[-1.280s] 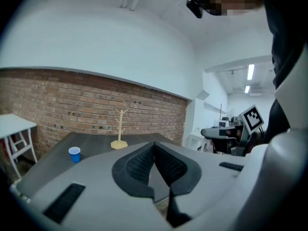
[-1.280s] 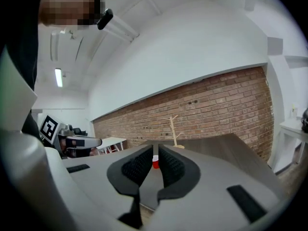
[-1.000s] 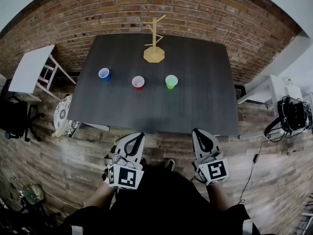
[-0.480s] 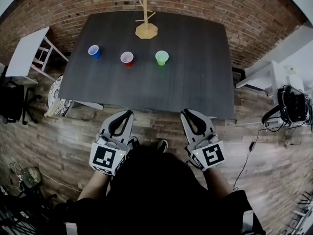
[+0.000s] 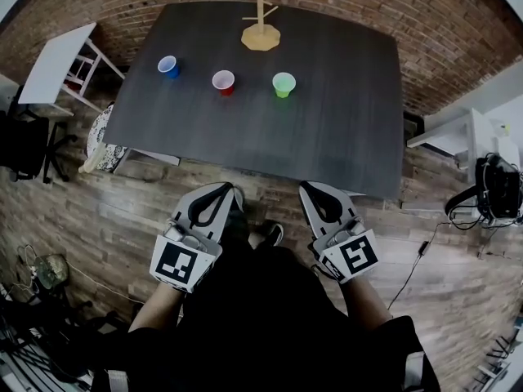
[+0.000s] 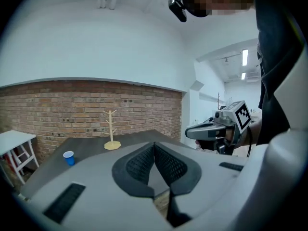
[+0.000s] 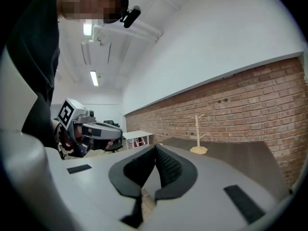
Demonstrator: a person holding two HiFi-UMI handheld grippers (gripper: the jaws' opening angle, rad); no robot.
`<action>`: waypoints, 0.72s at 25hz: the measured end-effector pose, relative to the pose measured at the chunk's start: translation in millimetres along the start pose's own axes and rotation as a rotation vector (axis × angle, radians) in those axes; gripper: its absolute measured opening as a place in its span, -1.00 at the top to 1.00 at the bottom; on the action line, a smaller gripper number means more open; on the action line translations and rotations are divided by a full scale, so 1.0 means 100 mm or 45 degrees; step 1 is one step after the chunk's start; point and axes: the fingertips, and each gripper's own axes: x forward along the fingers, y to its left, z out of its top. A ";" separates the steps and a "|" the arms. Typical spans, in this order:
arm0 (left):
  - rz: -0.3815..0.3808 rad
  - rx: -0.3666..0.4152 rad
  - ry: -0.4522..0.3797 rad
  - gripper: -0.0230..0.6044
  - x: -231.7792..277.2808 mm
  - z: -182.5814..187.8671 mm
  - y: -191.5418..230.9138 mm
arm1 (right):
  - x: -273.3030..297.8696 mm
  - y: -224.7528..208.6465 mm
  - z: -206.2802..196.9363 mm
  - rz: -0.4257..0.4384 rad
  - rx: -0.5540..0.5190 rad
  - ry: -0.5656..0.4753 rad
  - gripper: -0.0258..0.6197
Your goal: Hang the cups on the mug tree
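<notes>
Three plastic cups, blue [image 5: 169, 66], red [image 5: 223, 82] and green [image 5: 283, 84], stood upright in a row on the dark grey rectangular table [image 5: 327, 137], each apart from the next. The light wooden mug tree [image 5: 261, 33] stood behind them by the far edge. The left gripper [image 5: 219, 189] and right gripper [image 5: 315, 188] hovered over the wood-plank floor [image 5: 106, 211], short of the table. Both had just closed, jaw tips together on nothing.

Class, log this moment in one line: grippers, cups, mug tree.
stage: pre-reach | left gripper: just closed, empty | right gripper: just closed, empty | blue cup, red cup, green cup: on table | mug tree: bare
</notes>
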 end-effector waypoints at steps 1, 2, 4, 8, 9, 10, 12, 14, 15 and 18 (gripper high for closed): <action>0.006 0.000 -0.014 0.87 0.02 0.02 0.04 | 0.04 0.00 0.04 -0.006 -0.014 -0.025 0.83; 0.009 -0.003 -0.025 0.87 0.04 0.04 0.07 | 0.08 0.00 0.12 -0.015 -0.029 -0.067 0.83; 0.001 -0.020 -0.043 0.87 0.09 0.07 0.13 | 0.15 0.01 0.32 -0.045 -0.055 -0.158 0.83; -0.044 -0.045 -0.082 0.86 0.23 0.14 0.30 | 0.32 -0.01 0.43 -0.101 -0.132 -0.173 0.83; -0.057 -0.050 -0.088 0.87 0.28 0.15 0.37 | 0.39 -0.01 0.44 -0.108 -0.146 -0.163 0.83; -0.069 -0.054 -0.092 0.86 0.32 0.16 0.44 | 0.47 -0.02 0.44 -0.113 -0.156 -0.153 0.83; -0.090 -0.061 -0.100 0.87 0.41 0.19 0.60 | 0.64 -0.06 0.46 -0.131 -0.166 -0.138 0.82; -0.110 -0.067 -0.104 0.86 0.50 0.22 0.79 | 0.82 -0.10 0.49 -0.157 -0.180 -0.129 0.82; -0.126 -0.070 -0.100 0.86 0.54 0.22 0.89 | 0.91 -0.12 0.51 -0.169 -0.191 -0.122 0.82; -0.273 -0.109 -0.091 0.86 0.69 0.25 1.09 | 1.19 -0.10 0.53 -0.151 -0.223 -0.068 0.82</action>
